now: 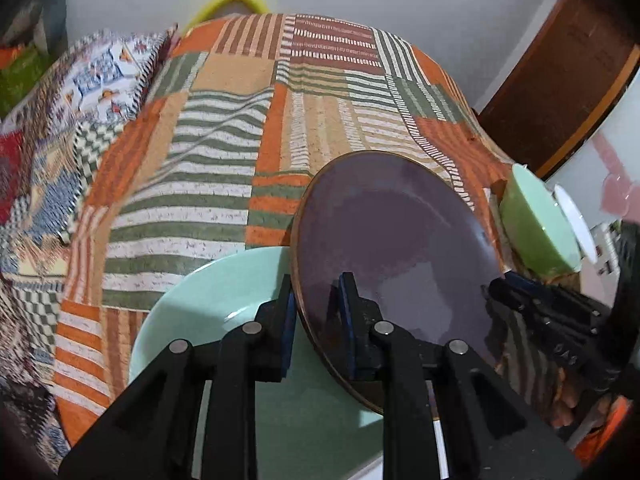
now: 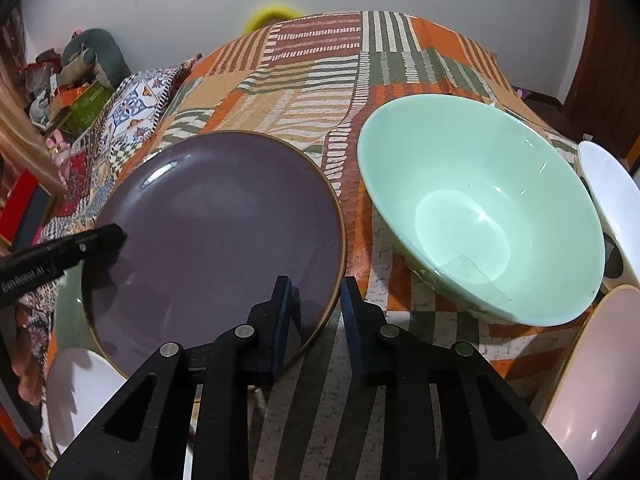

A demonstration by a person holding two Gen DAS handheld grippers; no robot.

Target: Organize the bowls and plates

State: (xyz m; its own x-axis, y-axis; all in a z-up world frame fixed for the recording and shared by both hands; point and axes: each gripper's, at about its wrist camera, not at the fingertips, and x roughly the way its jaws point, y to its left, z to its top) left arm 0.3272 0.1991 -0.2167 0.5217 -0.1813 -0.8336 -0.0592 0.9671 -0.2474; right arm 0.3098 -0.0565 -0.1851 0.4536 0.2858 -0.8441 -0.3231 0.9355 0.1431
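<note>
A purple plate with a brown rim is held tilted over a mint plate. My left gripper is shut on its near rim, one pad on each face. In the right wrist view the same purple plate fills the left half, with the left gripper on its far left rim. My right gripper is closed narrowly on the plate's near right rim, which passes between its pads. A large mint bowl stands on the cloth to the right of that gripper.
The table wears a striped orange, green and tan cloth. A white plate lies under the purple one at bottom left. A white dish and a pink plate sit at the right edge. A patterned quilt lies to the left.
</note>
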